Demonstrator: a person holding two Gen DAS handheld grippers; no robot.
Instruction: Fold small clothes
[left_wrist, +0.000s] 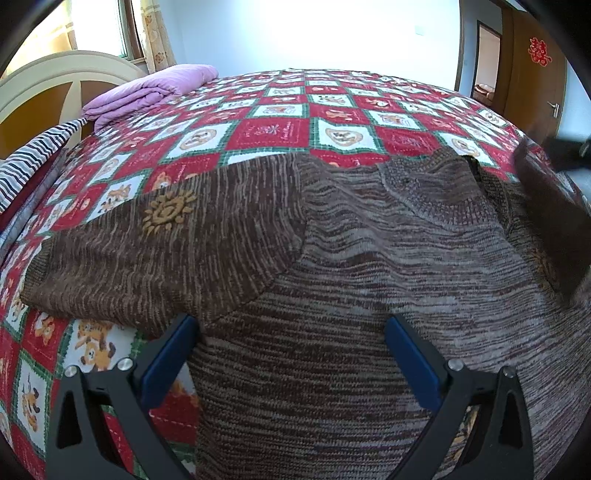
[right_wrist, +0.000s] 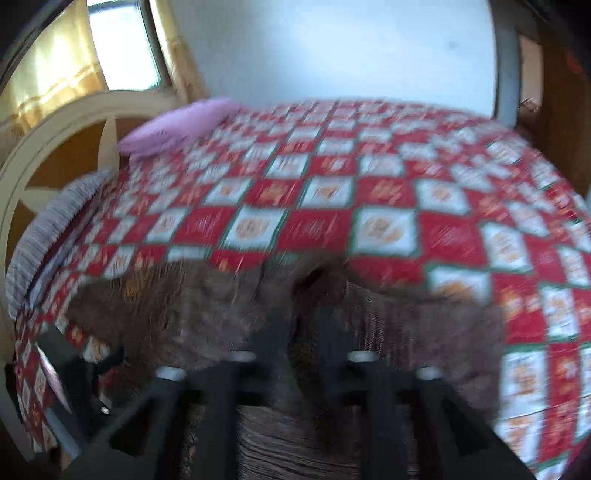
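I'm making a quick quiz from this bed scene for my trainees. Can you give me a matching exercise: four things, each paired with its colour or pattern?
Things:
1. sweater
2. folded blanket
3. bedspread
4. pillow

Descriptions:
A. red and white checks with cartoon prints
B. brown marled knit
C. dark and white stripes
D. plain lilac

Pairs: 1-B, 2-D, 3-A, 4-C

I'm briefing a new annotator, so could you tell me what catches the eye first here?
The red checked quilt covers the whole bed. A brown knit sweater lies spread on its near side, one sleeve with a yellow sun patch stretched left. A folded purple blanket sits by the headboard.
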